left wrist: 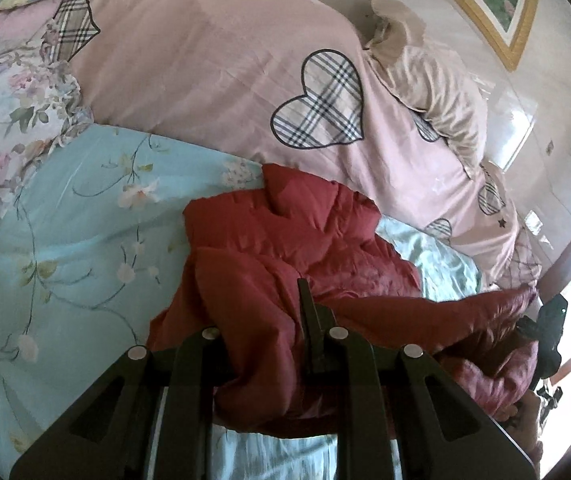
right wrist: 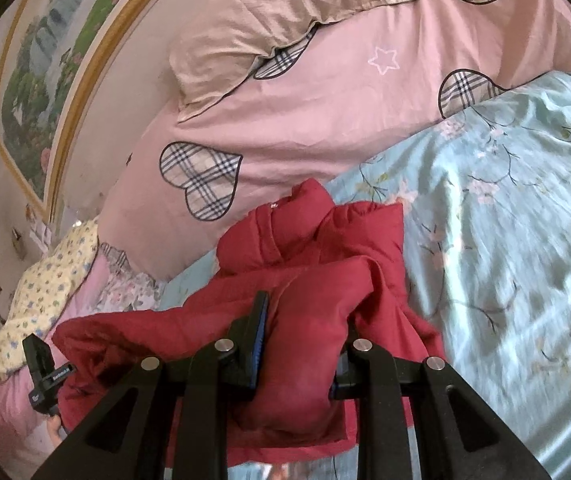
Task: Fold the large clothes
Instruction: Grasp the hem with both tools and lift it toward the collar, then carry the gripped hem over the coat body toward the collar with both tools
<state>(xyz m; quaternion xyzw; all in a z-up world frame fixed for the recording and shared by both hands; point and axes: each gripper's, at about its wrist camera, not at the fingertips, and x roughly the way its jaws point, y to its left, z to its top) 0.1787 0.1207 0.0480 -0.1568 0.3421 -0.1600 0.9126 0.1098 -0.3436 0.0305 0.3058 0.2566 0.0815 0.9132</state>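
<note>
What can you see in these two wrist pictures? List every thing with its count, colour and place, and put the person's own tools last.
padded jacket: one, dark red, bunched on the bed, lifted at its near edge by both tongs.
bed sheet: one, light blue with flower sprigs, under the jacket.
quilt: one, pink with checked hearts, heaped behind the jacket.
pillow: one, beige, on top of the quilt.
floral bedding: one pile, pale pink and white, at the sheet's far side.
framed picture: one, green scene in a gold frame, on the wall.
left tongs: one, black, shut on jacket fabric.
right tongs: one, black, shut on a thick jacket fold.
</note>
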